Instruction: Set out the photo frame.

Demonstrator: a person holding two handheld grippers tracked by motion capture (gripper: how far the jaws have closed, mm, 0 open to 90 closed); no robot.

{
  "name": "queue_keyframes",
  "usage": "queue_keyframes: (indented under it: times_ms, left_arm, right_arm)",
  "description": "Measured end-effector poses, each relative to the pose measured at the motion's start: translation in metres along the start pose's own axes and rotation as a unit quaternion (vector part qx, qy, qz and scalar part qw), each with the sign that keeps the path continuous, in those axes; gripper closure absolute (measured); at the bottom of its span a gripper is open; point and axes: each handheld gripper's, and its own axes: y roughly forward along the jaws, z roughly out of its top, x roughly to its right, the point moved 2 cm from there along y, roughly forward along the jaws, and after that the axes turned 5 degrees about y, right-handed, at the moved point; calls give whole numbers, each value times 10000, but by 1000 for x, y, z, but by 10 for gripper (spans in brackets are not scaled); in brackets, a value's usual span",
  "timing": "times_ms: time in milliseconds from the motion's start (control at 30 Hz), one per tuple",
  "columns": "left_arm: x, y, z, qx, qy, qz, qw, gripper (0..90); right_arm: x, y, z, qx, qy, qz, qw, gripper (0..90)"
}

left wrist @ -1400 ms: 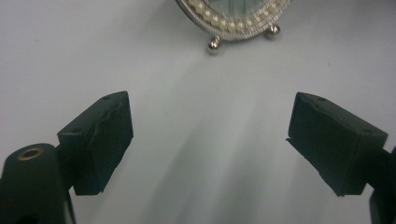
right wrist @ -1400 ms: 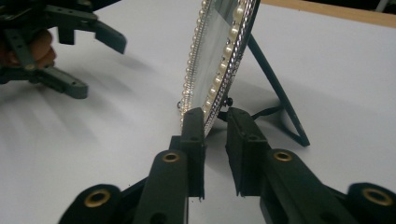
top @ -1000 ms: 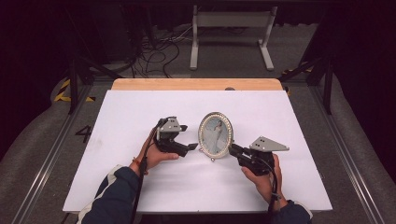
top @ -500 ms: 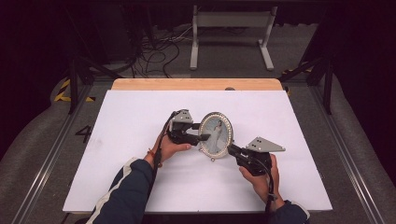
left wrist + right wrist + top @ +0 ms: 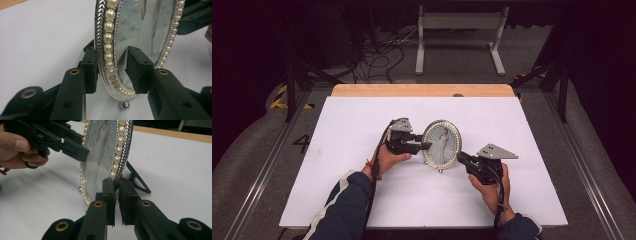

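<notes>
Oval picture frame [image 5: 441,144]: rigid, glazed, fragile; to be gripped at the pearl rim. Right gripper [image 5: 116,185] fingers clamped on the rim; left gripper [image 5: 112,72] fingers apart astride it, lately closing.

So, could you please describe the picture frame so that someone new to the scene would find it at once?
Look at the white table top; near its middle, between the left gripper and the right gripper, stands an oval picture frame. Its silver rim is lined with pearls around a pale photo of a figure in a long dress.
</notes>
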Motion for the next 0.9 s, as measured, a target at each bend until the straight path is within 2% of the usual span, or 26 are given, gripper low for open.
queue_keyframes:
  times_ms: [67,267,433,567,633,700,767,900]
  left_arm:
    - [0,-3,-2,0,11,-37,10000,682]
    - [4,-9,-5,-86,85,79,9999,712]
    - [8,-12,-5,-128,176,183,9996,709]
    - [10,-11,-2,-149,302,353,9988,689]
    - [9,-14,1,22,244,444,9987,659]
    - [9,-16,2,163,175,437,9988,655]
    - [9,-15,2,116,246,427,9987,677]
    - [8,-17,1,119,154,358,9992,697]
  right_arm:
    - [1,2,0,5,14,-24,10000,837]
    - [2,6,1,26,41,-58,10000,836]
    - [2,8,2,19,-33,-98,9999,836]
    - [2,8,2,12,-64,-80,9999,836]
    - [2,8,2,37,-117,-73,9999,849]
    - [1,8,3,42,-137,-56,9999,855]
    - [0,9,3,36,-160,-65,9998,851]
    - [1,10,3,41,-128,-46,9999,845]
